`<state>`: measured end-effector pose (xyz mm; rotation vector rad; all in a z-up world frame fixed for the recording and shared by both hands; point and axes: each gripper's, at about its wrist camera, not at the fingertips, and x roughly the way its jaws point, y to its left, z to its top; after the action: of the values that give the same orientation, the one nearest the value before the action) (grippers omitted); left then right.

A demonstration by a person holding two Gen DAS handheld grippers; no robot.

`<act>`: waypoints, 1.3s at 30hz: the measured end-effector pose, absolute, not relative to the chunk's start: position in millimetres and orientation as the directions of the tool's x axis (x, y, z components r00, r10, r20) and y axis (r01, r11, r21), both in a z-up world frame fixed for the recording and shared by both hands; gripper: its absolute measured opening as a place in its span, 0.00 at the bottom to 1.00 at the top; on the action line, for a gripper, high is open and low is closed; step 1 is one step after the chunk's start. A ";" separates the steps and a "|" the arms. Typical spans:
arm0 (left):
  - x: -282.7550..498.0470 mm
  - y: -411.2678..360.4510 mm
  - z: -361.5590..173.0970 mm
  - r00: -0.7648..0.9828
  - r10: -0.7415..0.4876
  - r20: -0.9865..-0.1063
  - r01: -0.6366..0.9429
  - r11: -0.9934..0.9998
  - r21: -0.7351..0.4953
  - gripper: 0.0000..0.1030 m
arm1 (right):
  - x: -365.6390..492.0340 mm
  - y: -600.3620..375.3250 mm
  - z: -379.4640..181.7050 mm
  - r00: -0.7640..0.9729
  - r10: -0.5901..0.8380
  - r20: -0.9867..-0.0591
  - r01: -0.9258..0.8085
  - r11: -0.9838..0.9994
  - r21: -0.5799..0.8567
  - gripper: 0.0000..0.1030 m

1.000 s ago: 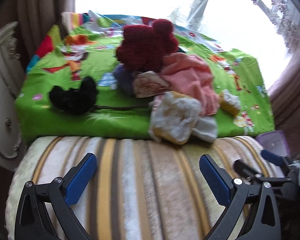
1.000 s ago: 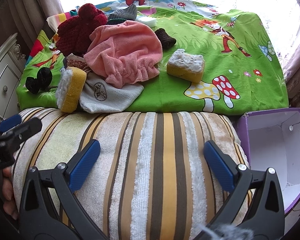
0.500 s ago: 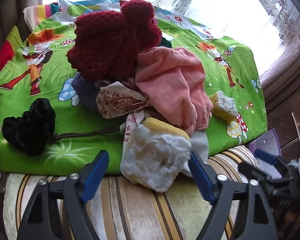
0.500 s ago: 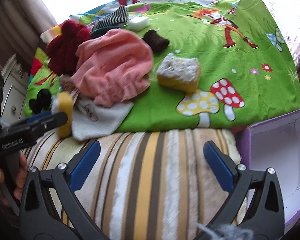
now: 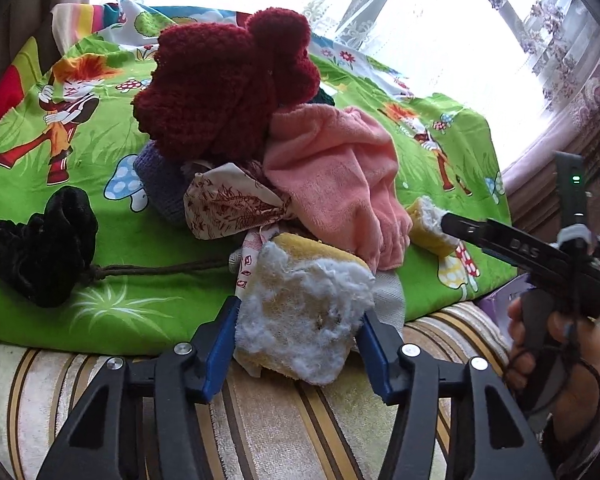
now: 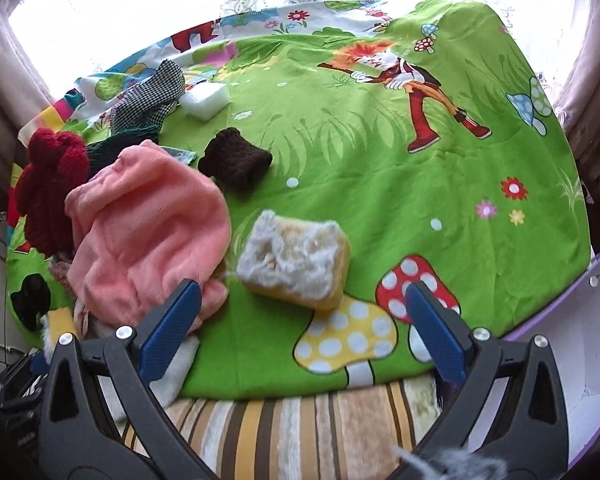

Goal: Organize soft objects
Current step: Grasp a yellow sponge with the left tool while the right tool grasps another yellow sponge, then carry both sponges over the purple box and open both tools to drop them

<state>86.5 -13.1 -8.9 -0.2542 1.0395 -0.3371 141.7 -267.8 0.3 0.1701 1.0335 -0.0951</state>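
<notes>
The left gripper (image 5: 296, 344), its fingers just closing, pinches the shaggy yellow sponge (image 5: 300, 320) at the green bedsheet's (image 5: 100, 312) near edge. Such squashy foam could slip out, I'd judge, or drag the printed cloth (image 5: 228, 208) beneath. The right gripper (image 6: 300, 320), fingers spread and empty, hovers before a second fluffy sponge (image 6: 296, 268) beside the plush pink towel (image 6: 140, 232).

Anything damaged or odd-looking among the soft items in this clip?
Yes. Both yellow sponges look torn: the near sponge, between the closing pads of the left gripper, has a ragged, fluffy white face, and the second sponge ahead of the open right gripper is frayed likewise. The other items look intact.
</notes>
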 end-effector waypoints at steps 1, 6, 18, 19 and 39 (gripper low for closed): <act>85.2 -9.6 -8.3 0.470 -0.399 -0.787 0.147 0.915 -0.376 0.55 | 146.6 -266.5 -1.7 0.506 -0.004 -0.863 0.157 0.984 0.087 1.00; 83.1 -3.5 -2.7 0.496 -0.422 -0.759 0.143 0.902 -0.408 0.55 | 162.8 -264.6 -12.8 0.479 -0.010 -0.878 0.160 0.984 0.076 0.86; 76.1 -21.4 22.9 0.568 -0.372 -0.734 0.174 0.926 -0.336 0.55 | 144.3 -279.9 -6.4 0.523 0.020 -0.852 0.183 0.974 0.135 0.64; 76.4 -25.3 25.6 0.570 -0.374 -0.731 0.177 0.925 -0.336 0.55 | 140.8 -282.7 -3.8 0.530 0.021 -0.848 0.187 0.972 0.141 0.64; 38.1 -223.1 41.1 0.388 -0.549 -0.740 0.510 0.797 -0.324 0.55 | 2.8 -425.2 29.7 0.587 -0.139 -0.798 0.388 0.913 0.126 0.64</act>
<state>38.1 -223.1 41.1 -0.0464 0.9595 -0.6741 2.8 -425.2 29.7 0.3021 0.8948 -0.3124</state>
